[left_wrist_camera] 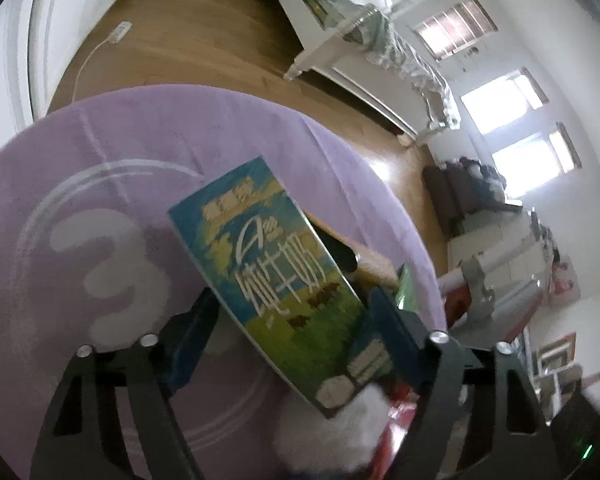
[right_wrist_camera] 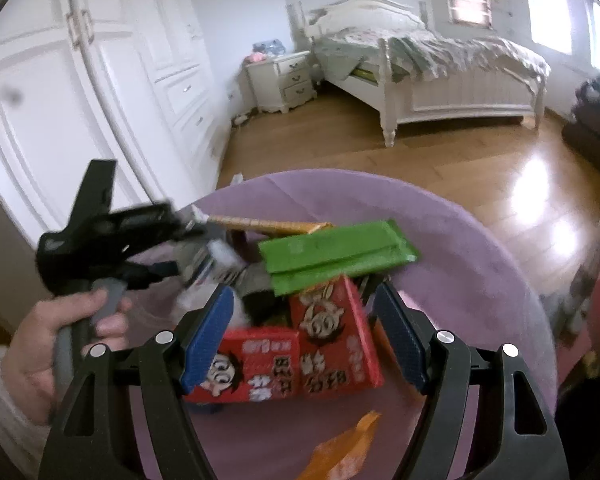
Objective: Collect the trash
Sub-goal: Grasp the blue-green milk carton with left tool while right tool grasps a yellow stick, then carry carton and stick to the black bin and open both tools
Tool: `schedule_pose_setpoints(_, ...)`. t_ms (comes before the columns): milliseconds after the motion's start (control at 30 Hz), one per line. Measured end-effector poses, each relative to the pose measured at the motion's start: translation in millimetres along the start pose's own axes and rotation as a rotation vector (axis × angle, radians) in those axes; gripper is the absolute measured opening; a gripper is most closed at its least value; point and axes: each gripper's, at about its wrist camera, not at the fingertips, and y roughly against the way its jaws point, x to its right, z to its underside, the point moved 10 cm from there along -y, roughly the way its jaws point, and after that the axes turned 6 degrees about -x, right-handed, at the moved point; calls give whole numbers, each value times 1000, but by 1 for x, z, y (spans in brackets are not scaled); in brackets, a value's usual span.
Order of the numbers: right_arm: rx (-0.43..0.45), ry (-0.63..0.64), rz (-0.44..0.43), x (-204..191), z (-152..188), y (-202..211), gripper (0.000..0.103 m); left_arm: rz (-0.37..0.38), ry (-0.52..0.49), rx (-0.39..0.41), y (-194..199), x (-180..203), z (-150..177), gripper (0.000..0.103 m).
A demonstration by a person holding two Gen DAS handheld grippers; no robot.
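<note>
My left gripper [left_wrist_camera: 290, 324] is shut on a blue-and-green milk carton [left_wrist_camera: 268, 276] and holds it tilted above the purple round rug [left_wrist_camera: 120, 140]. In the right wrist view the left gripper [right_wrist_camera: 188, 240] shows at the left, held by a hand, with the carton [right_wrist_camera: 208, 260] blurred in it. My right gripper [right_wrist_camera: 304, 336] is open above a pile of trash: a red snack box [right_wrist_camera: 324, 344], a green wrapper [right_wrist_camera: 336, 252], a gold wrapper [right_wrist_camera: 260, 224] and an orange wrapper [right_wrist_camera: 340, 452] on the rug [right_wrist_camera: 480, 280].
A white bed [right_wrist_camera: 440, 76] and a nightstand [right_wrist_camera: 284, 80] stand at the back. White wardrobe doors [right_wrist_camera: 80, 100] run along the left. Wooden floor [right_wrist_camera: 420, 160] surrounds the rug. A power strip with cable [left_wrist_camera: 118, 34] lies on the floor.
</note>
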Motion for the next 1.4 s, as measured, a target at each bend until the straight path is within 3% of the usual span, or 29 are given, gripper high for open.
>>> schedule_pose_setpoints(133,-44,129,38,-7,-25,-20,73,-21,-107,-41,9,-8,10,67)
schedule_pose_setpoints(267,-182,340,59,-32,-38,-63,73,-33,-196,-74,17,-12,16,64)
schedule_pose_setpoints(433,-275,559,110,-63,-47,-112,73,-30,-235,-80,24,-17,19,61)
schedule_pose_setpoints(467,-282,571,109,-67,-49,-117,68,-30,-241,-77,24,-18,19,61)
schedule_pose_setpoints(567,-317,552,84,-73,-55,-131,31,-19,-249,-68,27,-20,23,60)
schedule_pose_setpoints(633,-326,511,79,-72,-59,-135,23,-14,-250,-63,30,-22,26,59)
schedule_pose_setpoints(700,-307,466,50,-70,-65,-130,12,-15,-241,-50,33,-24,26,58)
schedule_pose_setpoints(800,-248,400,3,-69,-73,-110,8,-12,-248,-7,44,-23,27,56)
schedule_pose_setpoints(1100,89,65,-214,-49,-86,28,6,35,-298,98,82,2,37,54)
schedule_pose_setpoints(1233,188,-41,-273,-30,-70,81,6,81,-313,120,97,19,50,54)
schedule_pose_setpoints(1400,266,-152,-275,-4,-31,130,6,141,-377,134,107,57,77,54)
